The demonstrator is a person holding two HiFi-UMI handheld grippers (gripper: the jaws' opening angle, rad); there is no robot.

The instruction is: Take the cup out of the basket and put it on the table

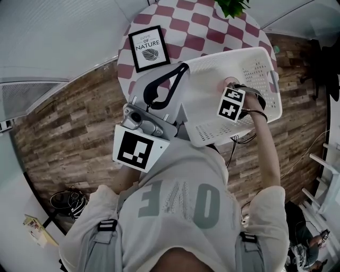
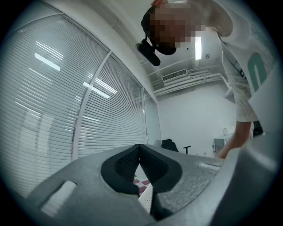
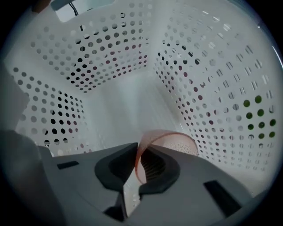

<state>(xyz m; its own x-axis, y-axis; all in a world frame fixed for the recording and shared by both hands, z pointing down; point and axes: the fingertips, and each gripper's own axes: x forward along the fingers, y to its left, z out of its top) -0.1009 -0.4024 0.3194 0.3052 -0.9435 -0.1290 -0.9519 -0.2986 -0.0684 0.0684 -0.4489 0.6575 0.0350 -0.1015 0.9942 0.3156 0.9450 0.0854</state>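
A white perforated basket [image 1: 258,59] stands on the round checkered table [image 1: 186,21]. A translucent pink cup [image 3: 179,142] stands on the basket's floor close to one wall [image 3: 212,88]; in the head view only a bit of the cup [image 1: 229,82] shows. My right gripper [image 3: 140,149] reaches down into the basket [image 1: 235,90] and is shut on the cup's near rim, one pad inside the cup and one outside. My left gripper [image 1: 179,74] hovers over the basket's left corner and tilts up toward the window; its jaws [image 2: 139,148] are shut with nothing between them.
A framed print [image 1: 149,48] stands on the table left of the basket, and a green plant [image 1: 231,6] sits at the far edge. Wooden floor surrounds the table. Cables and small items lie on the floor at lower left [image 1: 66,201].
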